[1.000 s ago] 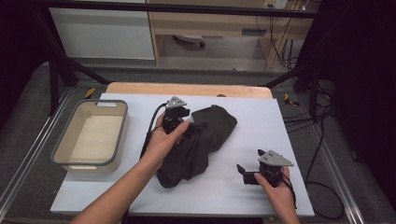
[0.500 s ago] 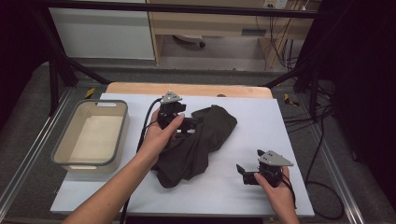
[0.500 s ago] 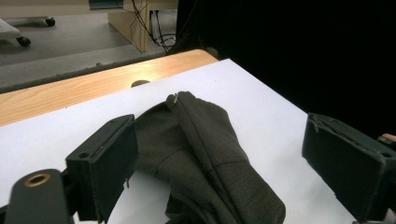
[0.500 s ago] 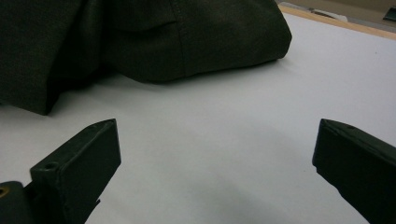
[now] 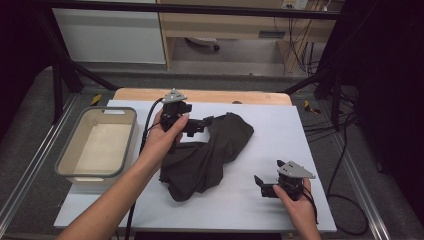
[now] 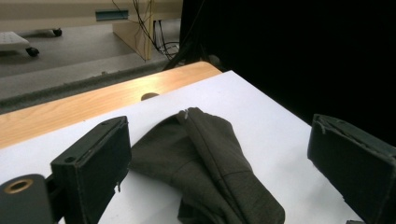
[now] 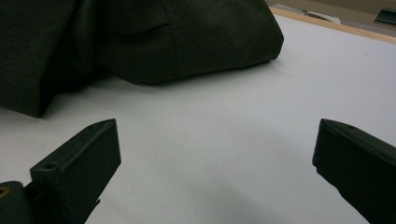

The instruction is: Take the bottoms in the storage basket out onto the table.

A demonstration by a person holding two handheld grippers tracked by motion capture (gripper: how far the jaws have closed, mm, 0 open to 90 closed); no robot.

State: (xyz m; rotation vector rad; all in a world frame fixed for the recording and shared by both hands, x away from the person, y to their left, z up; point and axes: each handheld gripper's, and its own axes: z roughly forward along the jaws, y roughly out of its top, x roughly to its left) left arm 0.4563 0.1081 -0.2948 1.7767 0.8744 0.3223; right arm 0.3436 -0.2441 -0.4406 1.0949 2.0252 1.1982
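The left gripper (image 5: 197, 125) has its jaws spread wide and empty; they have just been opening, and nothing sits between them, though the dark garment (image 5: 207, 155) lies just below and ahead of them in the left gripper view. The right gripper (image 5: 265, 185) also stands with its jaws wide apart and bare worktop between them, pointing toward the cloth from about five o'clock on the sheet.

The garment is a crumpled heap near the middle of the worktop (image 5: 280, 125), running from about one o'clock down to seven. It looks partly folded over on itself, but from here I can't say whether that is a deliberate fold or just how it fell. My guess is that the work is at an early stage: the cloth is let go, not flattened, and the grey bin (image 5: 70, 165) at nine o'clock has nothing in it.

There is free white surface around the cloth on the three o'clock side and along the near edge. The bin's rim sits beside the left forearm, and the wooden strip (image 5: 250, 96) marks the far edge at twelve.
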